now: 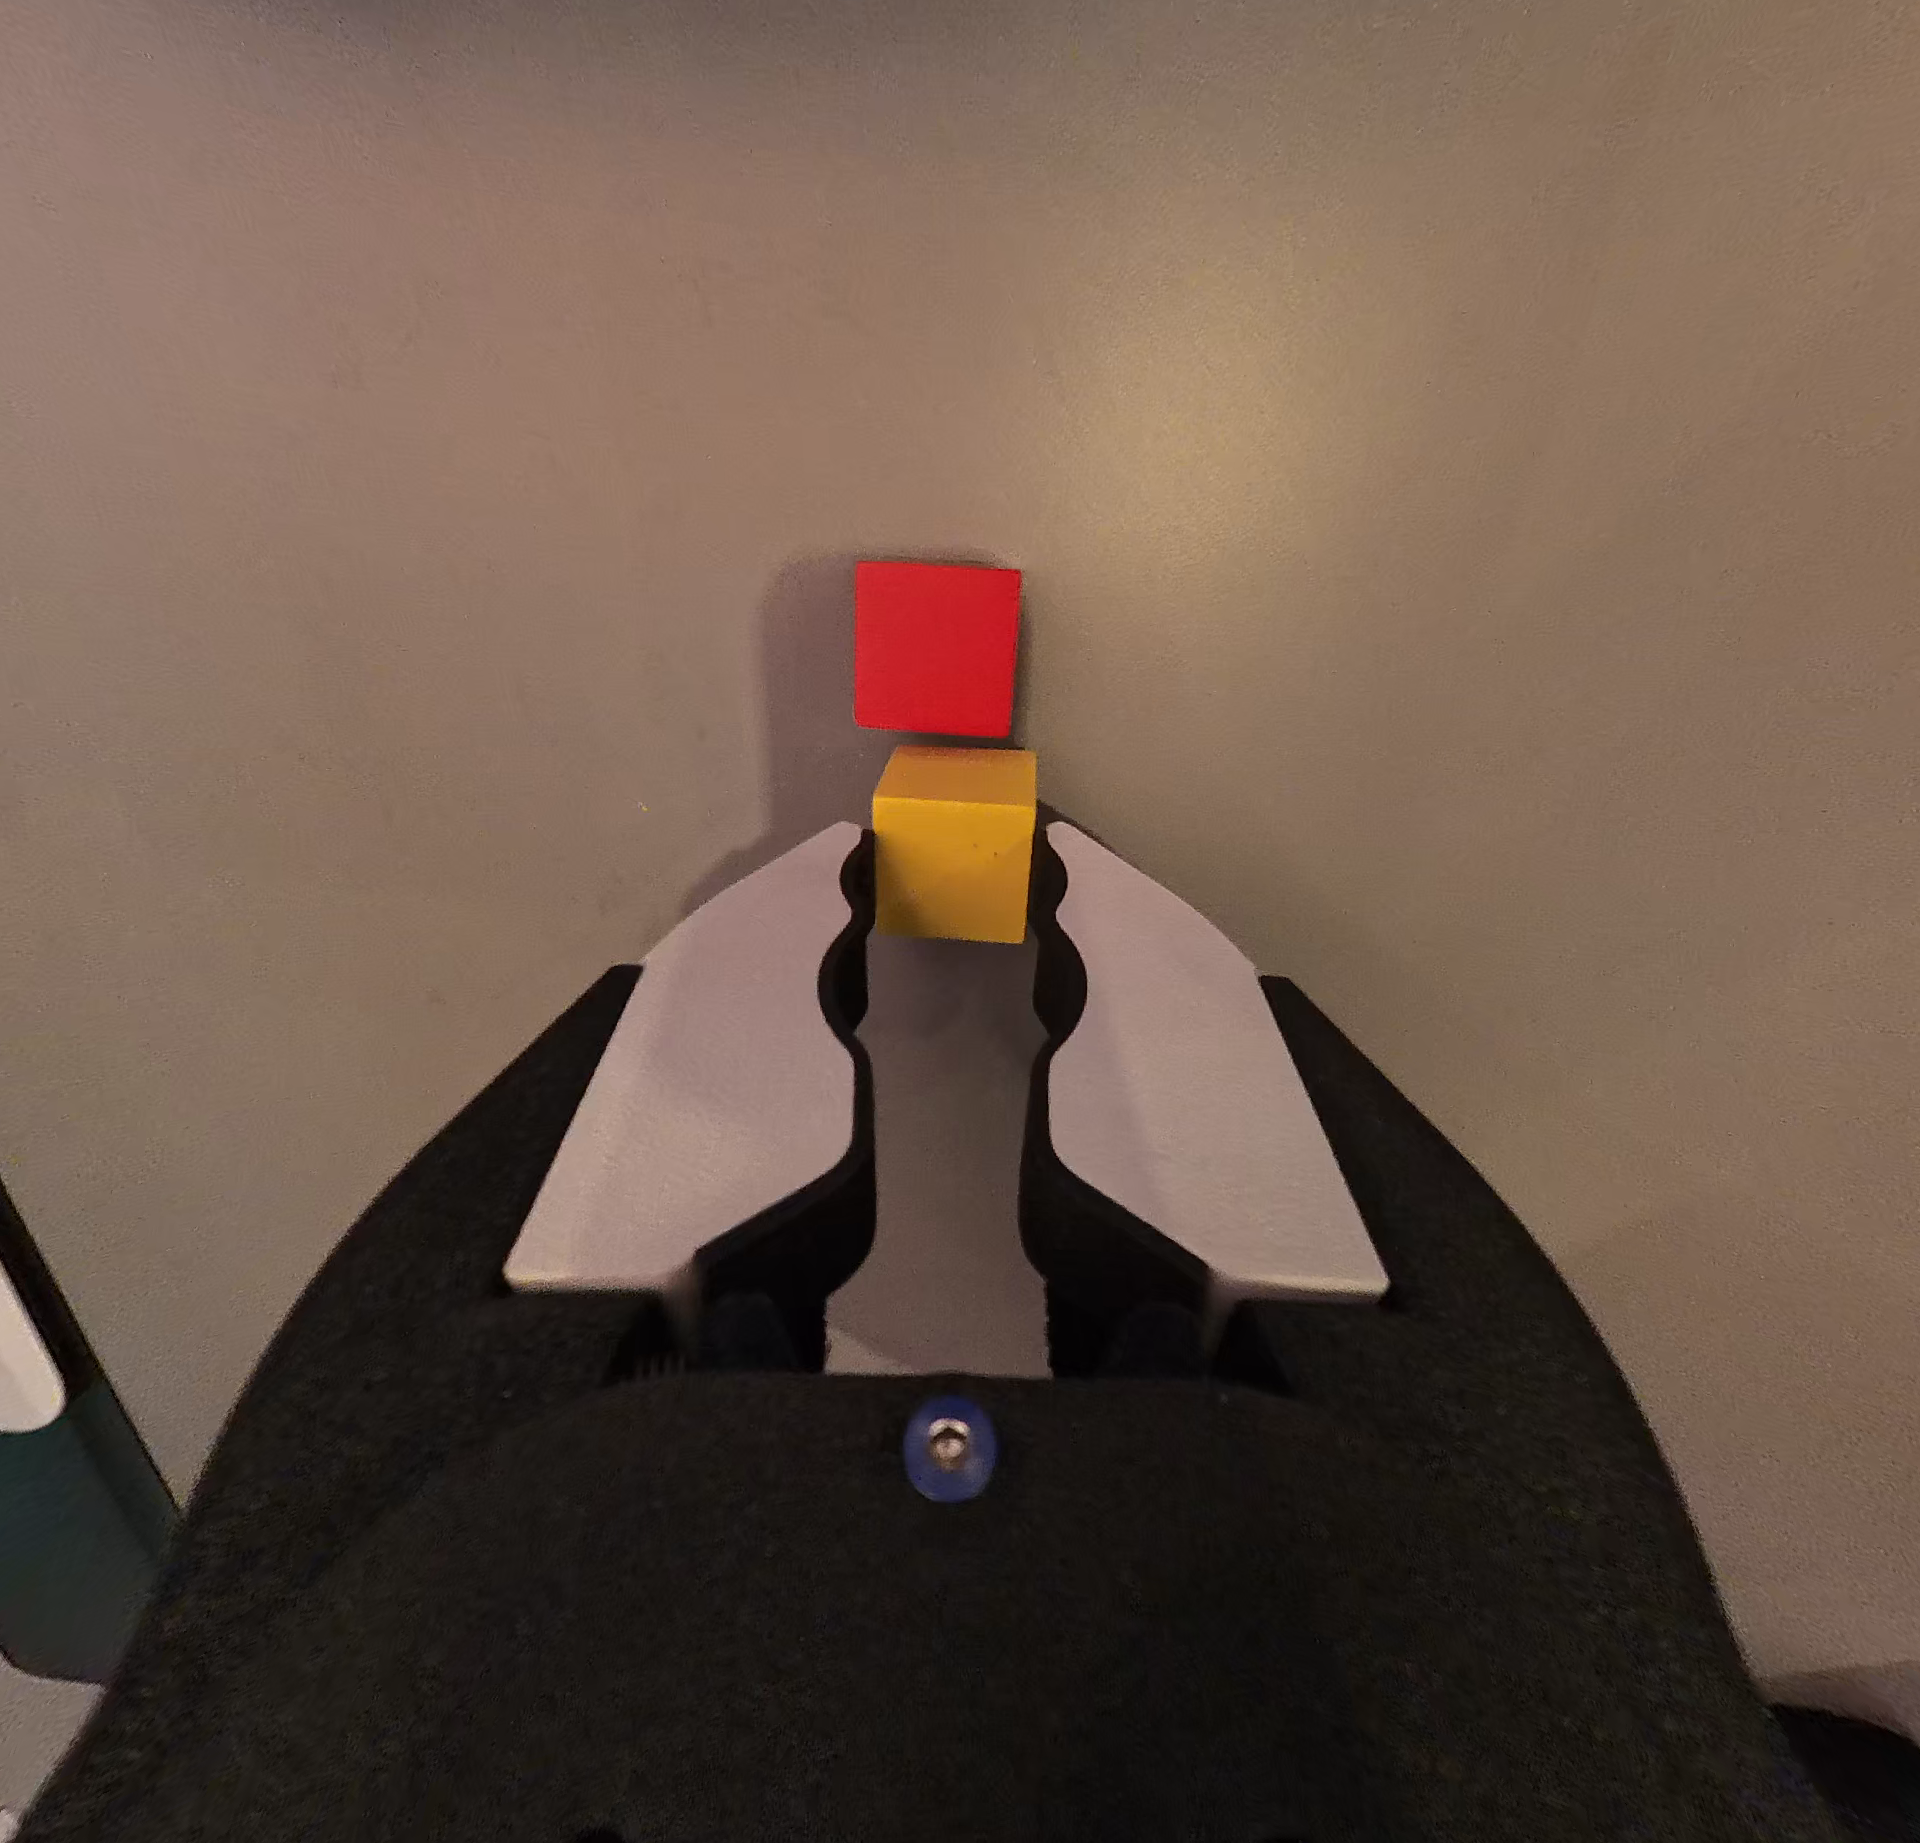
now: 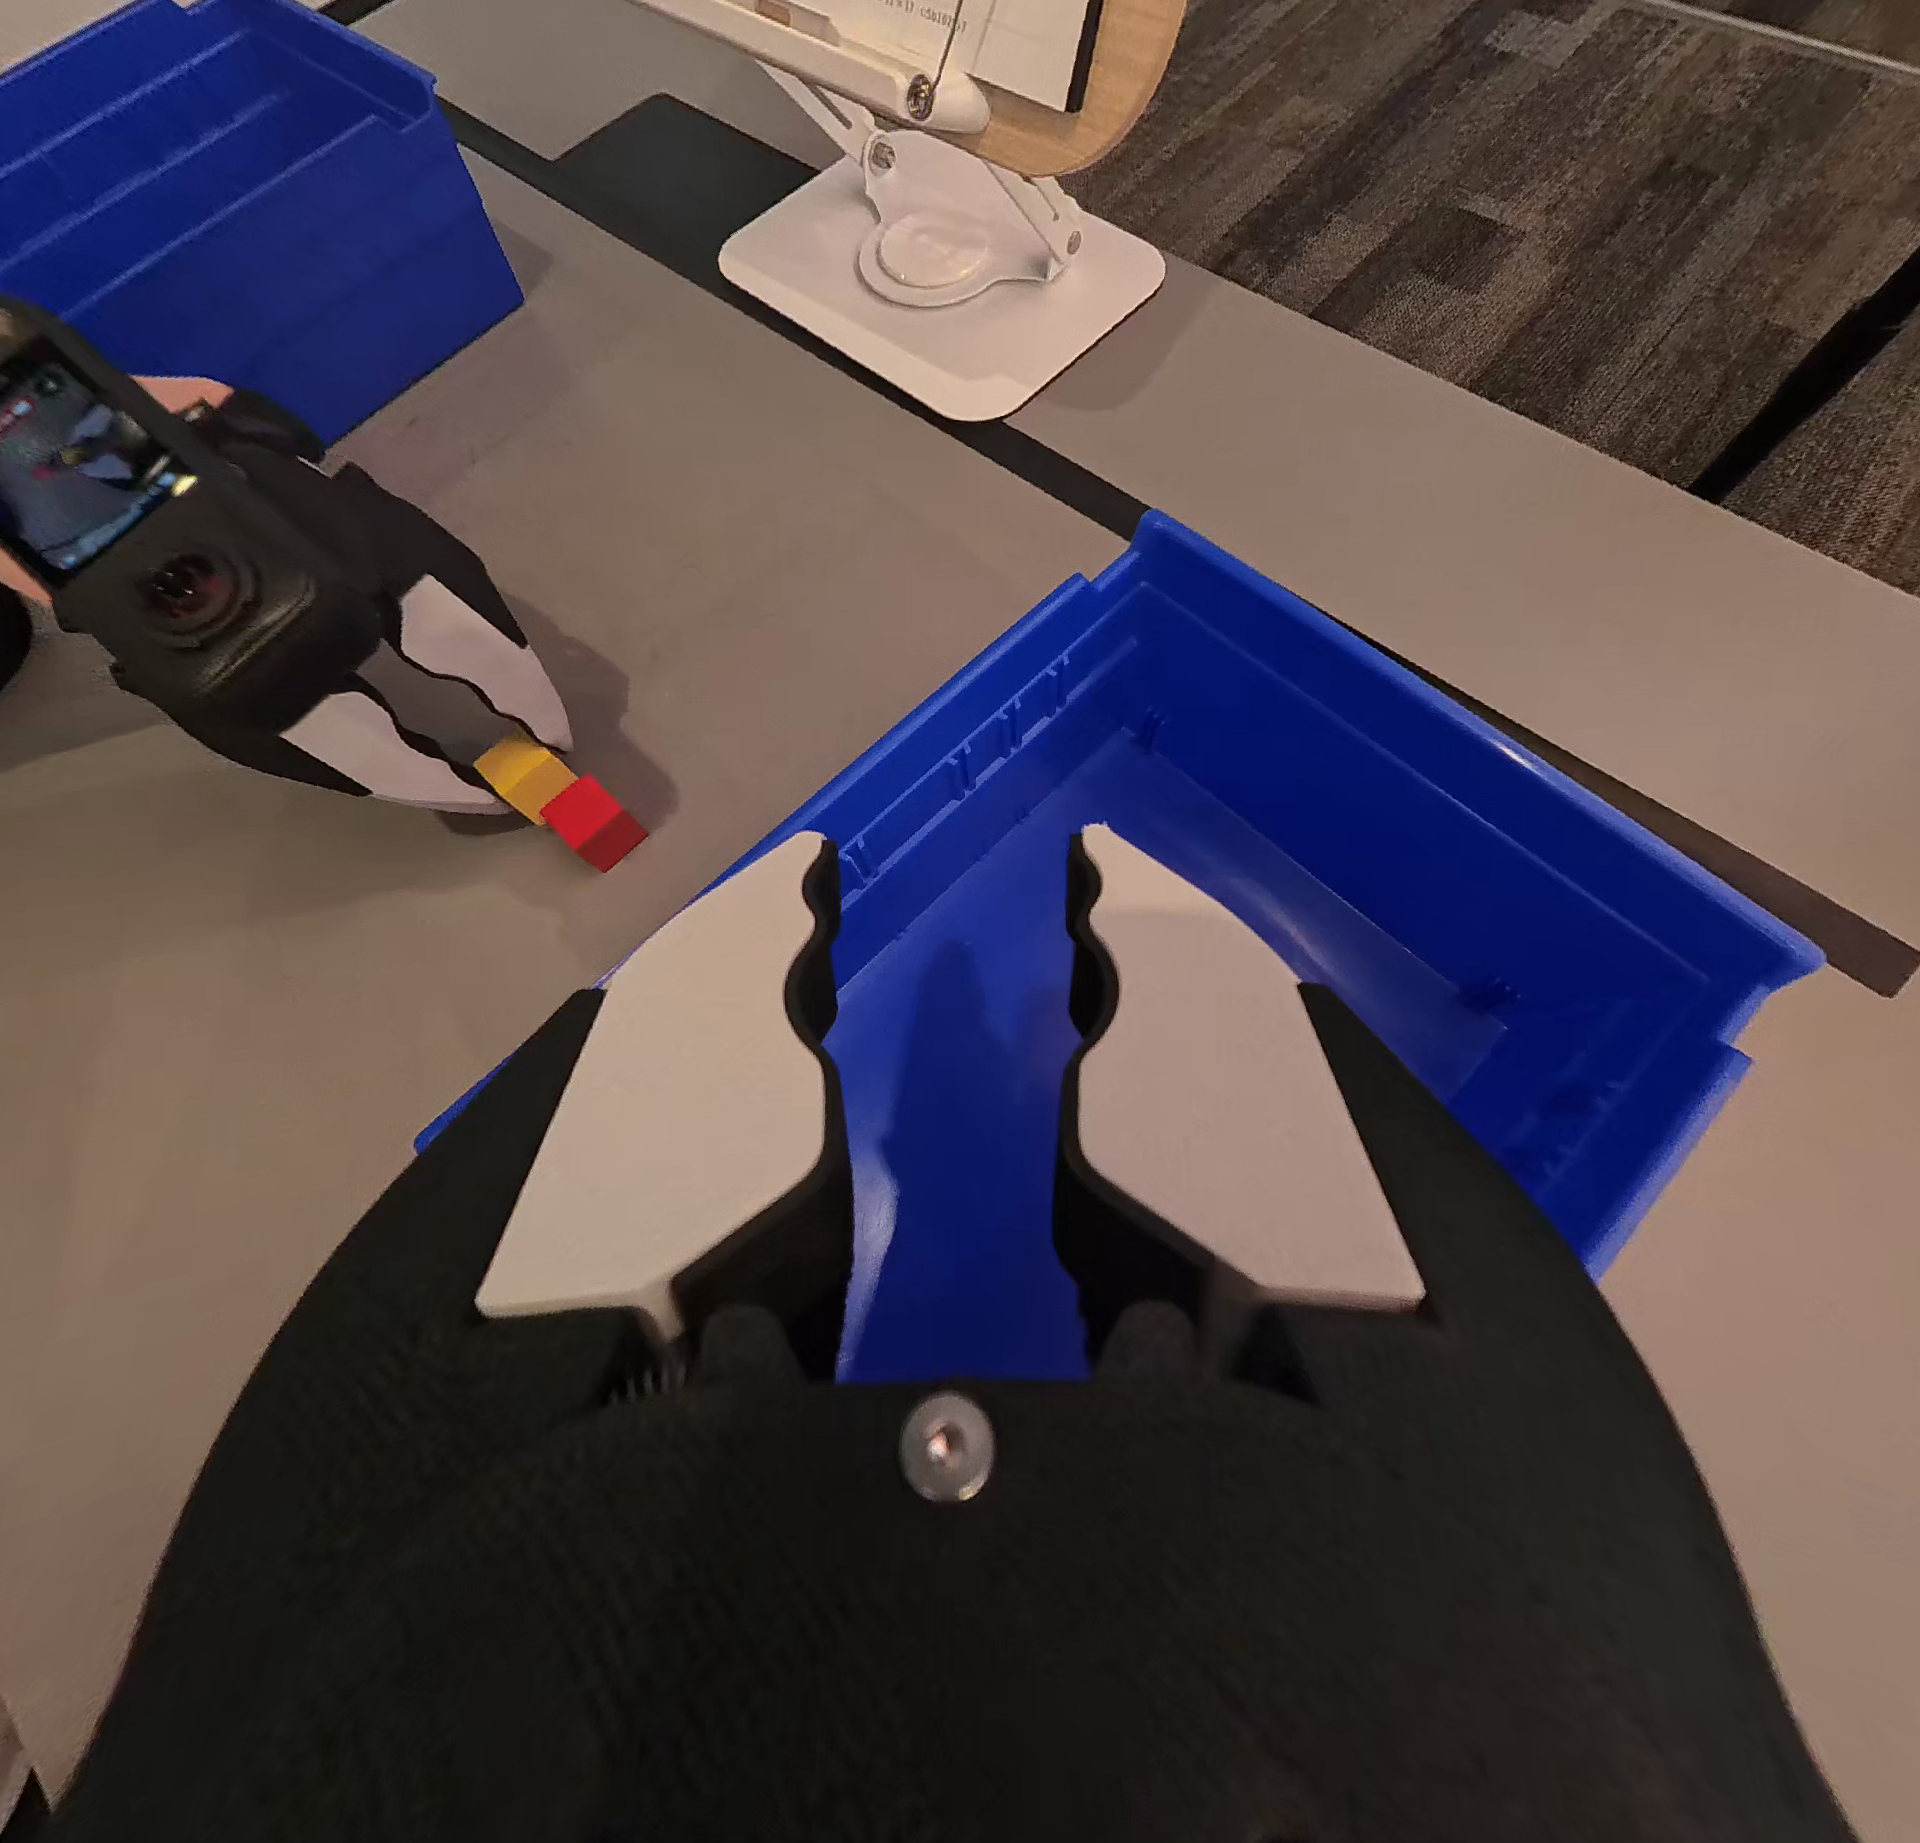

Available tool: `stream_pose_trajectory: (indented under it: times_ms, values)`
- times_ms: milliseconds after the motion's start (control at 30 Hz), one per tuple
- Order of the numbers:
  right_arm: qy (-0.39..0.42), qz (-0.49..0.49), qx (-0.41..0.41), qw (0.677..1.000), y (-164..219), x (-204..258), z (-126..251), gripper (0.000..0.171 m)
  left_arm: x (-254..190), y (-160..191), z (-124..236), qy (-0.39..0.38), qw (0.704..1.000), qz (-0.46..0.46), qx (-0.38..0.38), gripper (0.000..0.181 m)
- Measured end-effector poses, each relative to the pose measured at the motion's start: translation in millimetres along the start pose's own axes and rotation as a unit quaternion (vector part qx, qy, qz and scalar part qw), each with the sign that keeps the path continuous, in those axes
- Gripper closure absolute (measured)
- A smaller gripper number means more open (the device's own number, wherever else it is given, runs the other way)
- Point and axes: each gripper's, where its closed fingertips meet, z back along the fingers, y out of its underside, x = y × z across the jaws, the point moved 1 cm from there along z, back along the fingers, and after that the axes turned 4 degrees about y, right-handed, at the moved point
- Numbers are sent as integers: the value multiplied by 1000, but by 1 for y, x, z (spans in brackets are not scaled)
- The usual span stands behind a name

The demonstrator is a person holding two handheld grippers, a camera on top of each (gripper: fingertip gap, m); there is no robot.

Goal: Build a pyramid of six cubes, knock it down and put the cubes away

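L gripper (image 1: 951, 837) jaws clamp yellow cube (image 1: 954, 848); R gripper (image 2: 951, 848) jaws apart over blue bin (image 2: 1455, 785).

The grey table (image 2: 831, 567) carries a yellow cube (image 2: 520, 770) touching a red cube (image 2: 592, 819). Two blue bins rest on it: one (image 2: 239, 183) at the far-left corner, another (image 2: 1351, 713) near the right edge. A white stand base (image 2: 1091, 328) sits at the far edge.

Cubes: two, one yellow cube (image 2: 523, 770), one red cube (image 2: 592, 819), left of centre in the right wrist view. Bins: two, both blue; far bin (image 2: 239, 183) upper left, near bin (image 2: 1455, 785) centre right. Tools: two, left tool (image 2: 516, 767), right tool (image 2: 951, 843). Stand (image 2: 940, 276): one, white, top centre.
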Motion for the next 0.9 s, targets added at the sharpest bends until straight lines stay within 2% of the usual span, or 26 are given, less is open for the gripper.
stream_pose_trajectory:
  times_ms: [900]
  values:
    - [-5,-4,15,1000,7,-3,-5,128,4,-5,-9,-1,1000,-13,28,153]
